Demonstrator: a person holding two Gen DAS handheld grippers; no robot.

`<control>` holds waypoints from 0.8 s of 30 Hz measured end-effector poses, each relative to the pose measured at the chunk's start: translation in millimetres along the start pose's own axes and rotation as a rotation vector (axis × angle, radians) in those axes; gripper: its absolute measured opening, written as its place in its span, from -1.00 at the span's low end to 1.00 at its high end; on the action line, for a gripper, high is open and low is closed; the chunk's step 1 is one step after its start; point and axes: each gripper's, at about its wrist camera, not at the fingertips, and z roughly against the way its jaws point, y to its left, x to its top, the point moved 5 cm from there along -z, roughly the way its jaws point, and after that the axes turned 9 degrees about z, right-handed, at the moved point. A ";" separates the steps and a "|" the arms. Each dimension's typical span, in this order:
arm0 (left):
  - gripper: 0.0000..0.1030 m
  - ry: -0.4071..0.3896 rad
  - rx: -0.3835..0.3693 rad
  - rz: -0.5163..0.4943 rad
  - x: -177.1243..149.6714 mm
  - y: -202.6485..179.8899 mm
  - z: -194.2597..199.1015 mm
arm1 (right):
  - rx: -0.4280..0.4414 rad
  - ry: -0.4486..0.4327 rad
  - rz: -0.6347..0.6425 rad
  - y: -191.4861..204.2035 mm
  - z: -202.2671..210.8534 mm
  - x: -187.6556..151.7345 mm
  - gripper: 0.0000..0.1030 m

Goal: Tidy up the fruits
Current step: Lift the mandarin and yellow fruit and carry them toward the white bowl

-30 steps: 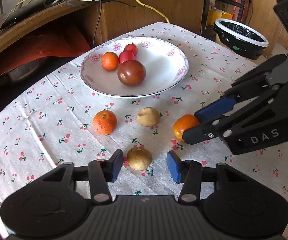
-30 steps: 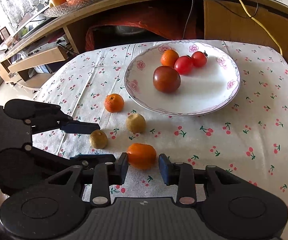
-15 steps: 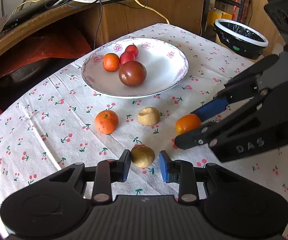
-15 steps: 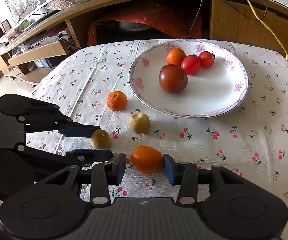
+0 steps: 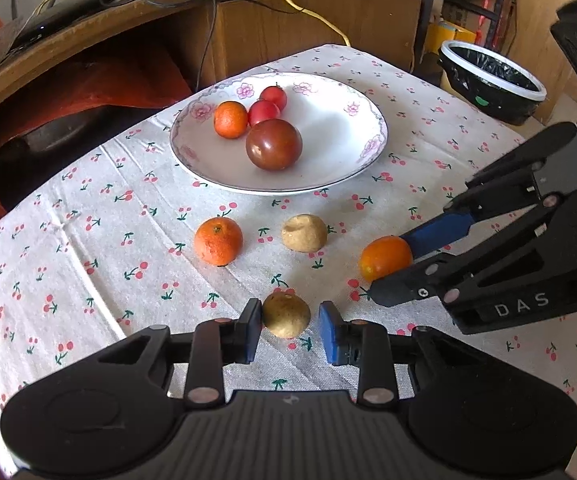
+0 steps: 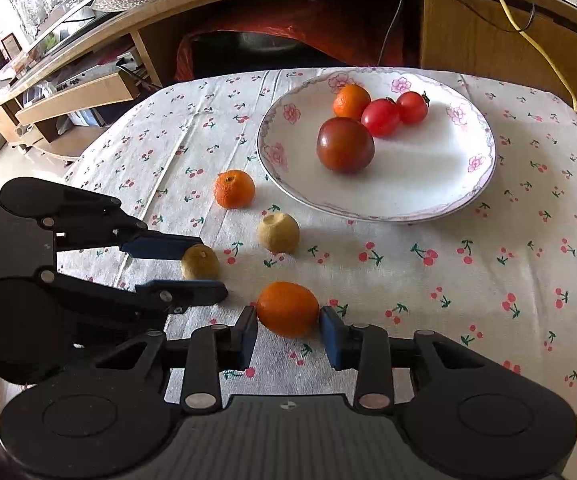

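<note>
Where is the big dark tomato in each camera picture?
Left wrist view: the big dark tomato sits upper middle, at the front of the fruit cluster in the flowered plate.
Right wrist view: the same tomato sits right of centre, on the left part of the plate.
Shared landmark: the small orange touching two red tomatoes just behind it.

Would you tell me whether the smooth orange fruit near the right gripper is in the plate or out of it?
Out. The smooth orange fruit lies on the tablecloth, between the right gripper's fingers, short of the plate.
</note>
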 end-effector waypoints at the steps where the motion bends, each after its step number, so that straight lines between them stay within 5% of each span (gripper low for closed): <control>1: -0.24 0.003 0.001 -0.002 -0.4 0.0 0.1 | -0.002 0.000 0.002 0.0 0.0 -0.7 -0.39; 19: -0.13 0.012 0.022 0.014 -0.3 1.1 0.2 | -0.012 -0.023 -0.014 -1.8 -1.6 2.4 -0.43; 24: -0.32 0.010 0.012 0.030 1.3 2.6 2.0 | -0.007 -0.038 -0.007 0.7 2.5 4.1 -0.46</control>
